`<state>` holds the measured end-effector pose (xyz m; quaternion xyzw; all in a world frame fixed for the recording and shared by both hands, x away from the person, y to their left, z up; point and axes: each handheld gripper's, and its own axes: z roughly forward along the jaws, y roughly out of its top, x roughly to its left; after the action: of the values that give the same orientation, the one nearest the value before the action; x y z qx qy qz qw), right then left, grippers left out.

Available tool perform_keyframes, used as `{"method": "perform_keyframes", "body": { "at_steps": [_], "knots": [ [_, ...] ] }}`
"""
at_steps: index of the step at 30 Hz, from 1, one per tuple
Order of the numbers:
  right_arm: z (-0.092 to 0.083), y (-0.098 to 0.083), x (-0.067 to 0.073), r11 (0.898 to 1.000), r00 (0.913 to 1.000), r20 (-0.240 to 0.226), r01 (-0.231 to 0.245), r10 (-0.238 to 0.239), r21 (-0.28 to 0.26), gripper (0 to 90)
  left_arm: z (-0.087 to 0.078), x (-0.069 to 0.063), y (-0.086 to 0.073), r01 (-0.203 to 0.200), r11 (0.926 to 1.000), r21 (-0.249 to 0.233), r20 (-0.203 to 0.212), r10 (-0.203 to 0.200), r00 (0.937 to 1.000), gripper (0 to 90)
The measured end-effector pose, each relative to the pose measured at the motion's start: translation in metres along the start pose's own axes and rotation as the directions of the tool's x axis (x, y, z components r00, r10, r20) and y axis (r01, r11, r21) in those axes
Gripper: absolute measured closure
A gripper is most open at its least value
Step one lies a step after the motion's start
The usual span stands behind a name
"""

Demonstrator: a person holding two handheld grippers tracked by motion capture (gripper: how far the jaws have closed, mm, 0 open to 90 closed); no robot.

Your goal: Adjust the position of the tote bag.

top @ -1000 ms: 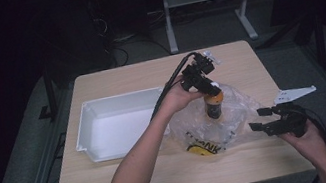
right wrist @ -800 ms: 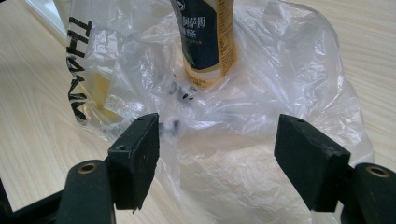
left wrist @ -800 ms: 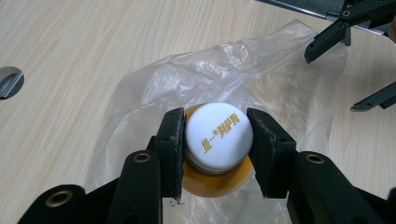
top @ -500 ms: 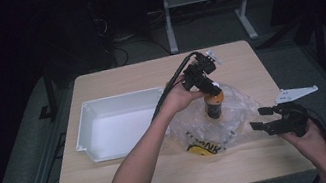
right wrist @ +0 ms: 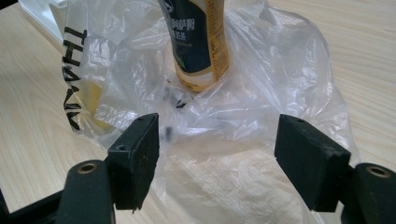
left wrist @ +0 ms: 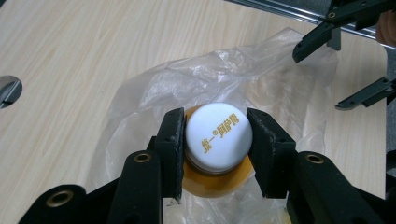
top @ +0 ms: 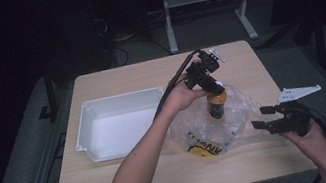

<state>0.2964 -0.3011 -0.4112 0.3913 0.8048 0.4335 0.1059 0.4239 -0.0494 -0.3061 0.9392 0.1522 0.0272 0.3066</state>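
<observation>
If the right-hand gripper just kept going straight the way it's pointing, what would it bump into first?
Probably the crumpled clear plastic bag lying just ahead of the open right gripper; beyond it stands the bottle.

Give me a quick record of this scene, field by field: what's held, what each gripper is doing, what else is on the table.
held item: bottle, upright, white cap
left gripper: jaws closed on the bottle's cap from above
right gripper: jaws open, nothing between them, facing the plastic bag
bag: clear, crumpled, lying under and around the bottle
other item: white tray, to the left of the bag
surface: wooden table
</observation>
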Motion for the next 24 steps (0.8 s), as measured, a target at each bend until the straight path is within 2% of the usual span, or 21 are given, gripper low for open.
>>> {"method": "perform_keyframes", "body": {
  "at_steps": [4, 7, 17, 24],
  "knots": [
    [-0.002, 0.0, 0.0, 1.0, 1.0, 0.004, -0.003, 0.003, -0.003, 30.2, -0.007, -0.001, 0.004, -0.01, 0.9999, -0.004, 0.006, 0.011, 0.9999, 59.1],
    [-0.002, 0.0, -0.001, 1.0, 1.0, 0.008, -0.001, 0.001, -0.011, 30.1, -0.011, -0.004, 0.005, -0.002, 0.9999, -0.014, 0.01, 0.002, 1.0, 59.1],
    [-0.003, 0.001, -0.002, 1.0, 0.9998, 0.013, -0.012, 0.012, -0.017, 29.4, -0.023, -0.012, 0.018, -0.026, 0.9994, -0.022, 0.011, 0.026, 0.9996, 59.1],
    [-0.007, 0.0, -0.005, 1.0, 0.9996, 0.023, -0.018, 0.018, -0.024, 28.9, -0.033, -0.018, 0.025, -0.042, 0.9986, -0.033, -0.002, 0.042, 0.9991, 59.2]
  ]
}}
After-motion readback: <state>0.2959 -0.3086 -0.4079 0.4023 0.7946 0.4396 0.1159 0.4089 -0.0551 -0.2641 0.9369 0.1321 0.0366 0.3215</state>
